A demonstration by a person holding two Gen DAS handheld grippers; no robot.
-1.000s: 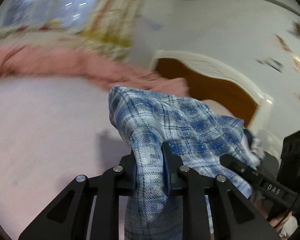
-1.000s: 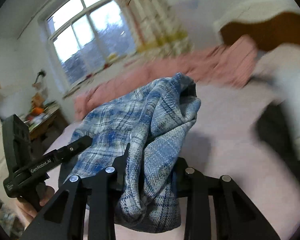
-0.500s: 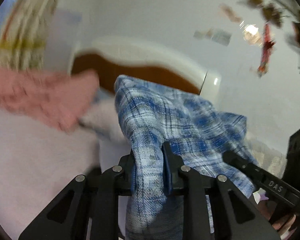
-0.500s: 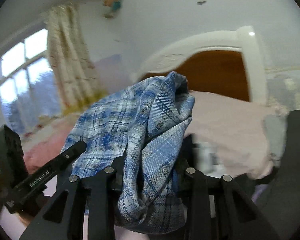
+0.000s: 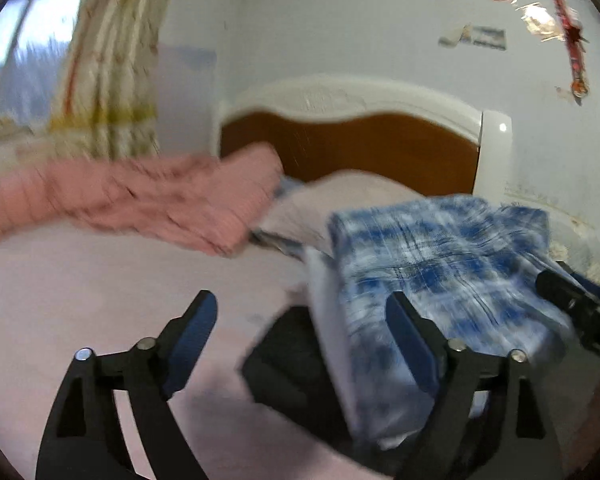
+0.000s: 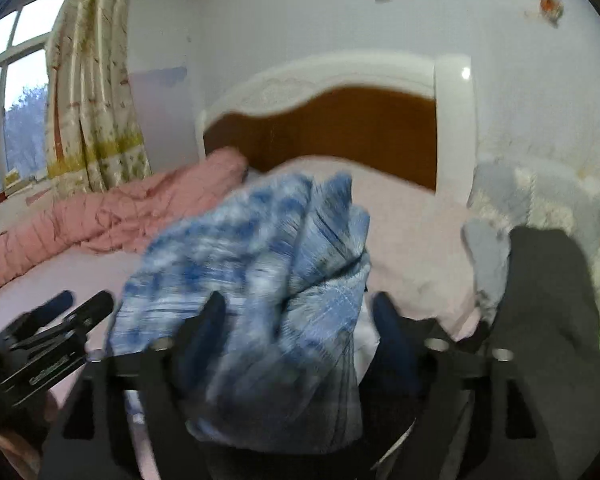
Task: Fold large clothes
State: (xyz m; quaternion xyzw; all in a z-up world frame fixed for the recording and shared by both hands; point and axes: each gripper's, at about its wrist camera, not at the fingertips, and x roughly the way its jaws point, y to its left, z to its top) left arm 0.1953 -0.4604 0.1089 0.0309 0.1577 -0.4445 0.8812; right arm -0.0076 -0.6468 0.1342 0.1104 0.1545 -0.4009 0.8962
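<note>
Both claws just sprung wide, plaid shirt [image 5: 440, 264] released, left claw [image 5: 300, 328] empty, shirt loose between right claw [image 6: 296, 320] fingers, orientation blurred

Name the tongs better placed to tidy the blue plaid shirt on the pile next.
Right, probably. The plaid shirt lies directly between the right tongs, whose jaws have just opened. In the left view the shirt sits off toward the right finger of the left tongs, also just opened, with only bed sheet ahead.

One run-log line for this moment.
left gripper: just opened, empty | right gripper: just opened, shirt loose between | shirt on pile
</note>
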